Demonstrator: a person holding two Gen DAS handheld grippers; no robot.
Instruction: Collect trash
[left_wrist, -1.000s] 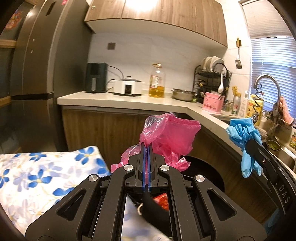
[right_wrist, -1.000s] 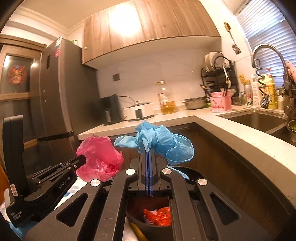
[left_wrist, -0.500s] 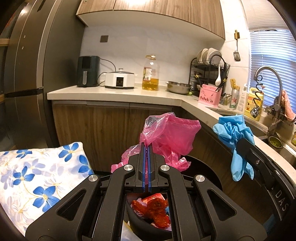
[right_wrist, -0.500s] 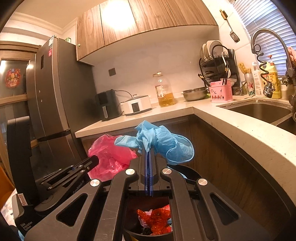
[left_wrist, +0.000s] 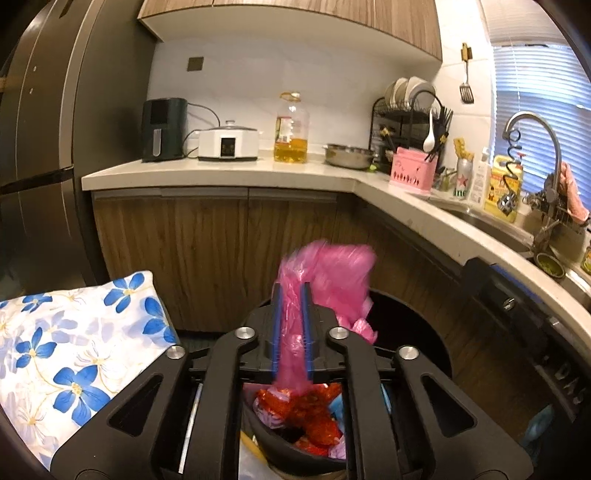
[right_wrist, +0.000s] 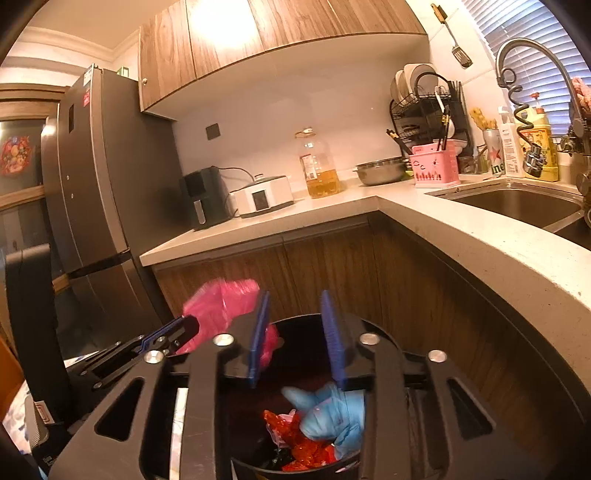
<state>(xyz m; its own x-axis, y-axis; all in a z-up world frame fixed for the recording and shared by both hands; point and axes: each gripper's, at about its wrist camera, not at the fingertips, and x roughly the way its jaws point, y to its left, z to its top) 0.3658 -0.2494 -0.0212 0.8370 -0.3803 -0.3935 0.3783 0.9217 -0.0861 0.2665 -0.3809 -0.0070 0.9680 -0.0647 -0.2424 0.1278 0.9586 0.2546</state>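
Note:
A black round trash bin (left_wrist: 413, 332) stands on the floor below both grippers, holding red wrappers (left_wrist: 306, 410). My left gripper (left_wrist: 290, 291) has its jaws a little apart, with a blurred pink plastic bag (left_wrist: 332, 273) slipping between them over the bin. In the right wrist view the pink bag (right_wrist: 221, 310) shows at the left gripper's fingertips. My right gripper (right_wrist: 295, 314) is open and empty above the bin (right_wrist: 384, 343). A blue glove (right_wrist: 328, 413) lies in the bin on the red wrappers (right_wrist: 295, 439).
An L-shaped white counter (left_wrist: 229, 173) carries an air fryer (left_wrist: 162, 129), a cooker, an oil bottle (left_wrist: 291, 129), a bowl, a dish rack and a sink (right_wrist: 517, 203). A grey fridge (left_wrist: 48, 147) stands left. A blue-flowered cloth (left_wrist: 74, 350) covers a surface at lower left.
My right gripper has opened and the blue glove has dropped into the bin. My left gripper's jaws have parted and the pink bag is sliding down. Both grippers have moved over the bin.

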